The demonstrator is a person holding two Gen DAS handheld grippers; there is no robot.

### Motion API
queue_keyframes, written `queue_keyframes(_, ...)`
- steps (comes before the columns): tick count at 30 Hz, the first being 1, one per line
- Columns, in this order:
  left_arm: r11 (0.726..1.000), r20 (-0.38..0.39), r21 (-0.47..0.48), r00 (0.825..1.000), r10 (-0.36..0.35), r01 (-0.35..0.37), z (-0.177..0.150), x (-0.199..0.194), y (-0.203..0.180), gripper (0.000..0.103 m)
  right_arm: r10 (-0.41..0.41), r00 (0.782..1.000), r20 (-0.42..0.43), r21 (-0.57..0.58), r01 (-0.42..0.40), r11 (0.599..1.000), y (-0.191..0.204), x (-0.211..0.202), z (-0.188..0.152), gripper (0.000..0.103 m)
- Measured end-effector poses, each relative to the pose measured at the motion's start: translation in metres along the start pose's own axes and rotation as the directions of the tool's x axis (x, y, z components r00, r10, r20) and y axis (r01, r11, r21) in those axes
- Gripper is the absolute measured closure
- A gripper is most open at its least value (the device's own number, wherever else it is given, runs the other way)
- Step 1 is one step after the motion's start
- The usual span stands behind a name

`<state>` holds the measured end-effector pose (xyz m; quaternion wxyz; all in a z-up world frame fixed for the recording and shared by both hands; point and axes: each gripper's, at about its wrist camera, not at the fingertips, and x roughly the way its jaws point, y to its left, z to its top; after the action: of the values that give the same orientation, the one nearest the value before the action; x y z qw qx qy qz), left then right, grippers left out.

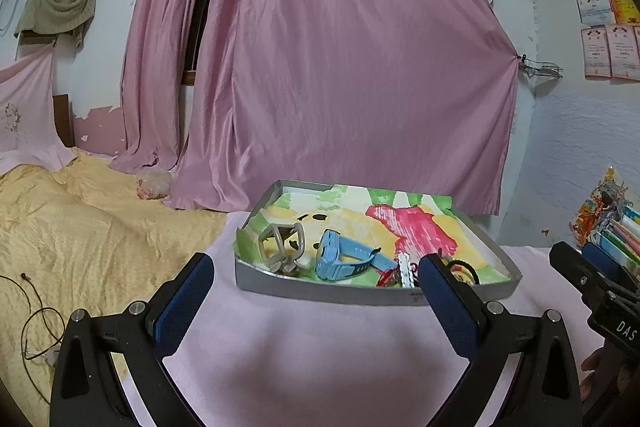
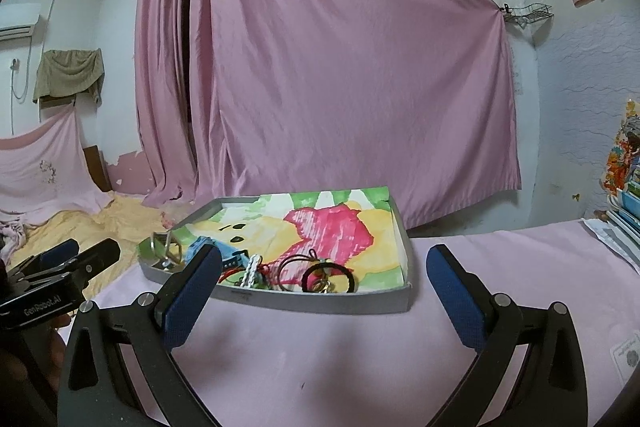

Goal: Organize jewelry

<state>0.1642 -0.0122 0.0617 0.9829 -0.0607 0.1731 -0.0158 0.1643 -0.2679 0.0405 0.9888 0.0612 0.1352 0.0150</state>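
Pink table cloth (image 1: 320, 347) under everything, grey tray (image 1: 372, 293) on it with a painted paper lining. In the tray's near edge we see a blue watch (image 1: 340, 259), beige frame piece (image 1: 280, 243), white beaded strip (image 1: 405, 269), black cords (image 2: 328, 273). We hold both claws wide open and empty: left gripper (image 1: 316, 279), right gripper (image 2: 324, 277), both short of the tray. We'd drop one claw straight over a single item, pinch its middle, avoid tangled cords

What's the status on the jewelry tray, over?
Left gripper open, empty; right gripper open, empty. Blue watch, beige watch strap, black cords lying in the grey tray. Nothing blocking approach.
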Motion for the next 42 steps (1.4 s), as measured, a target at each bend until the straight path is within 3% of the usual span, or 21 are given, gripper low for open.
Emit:
queue_keyframes(31, 0.999, 0.073, -0.008, 0.996, 0.049, -0.049, -0.046, -0.113, 0.018, 0.001, 0.056, 0.997, 0.044, -0.044, -0.054, 0.998, 0.009, -0.108, -0.044, 0.002)
queue_keyframes(42, 0.999, 0.057, 0.020, 0.998, 0.033, -0.034, -0.065, -0.134, 0.015, 0.001, 0.020, 0.996, 0.092, -0.038, -0.016, 0.999, 0.006, -0.152, -0.068, 0.002)
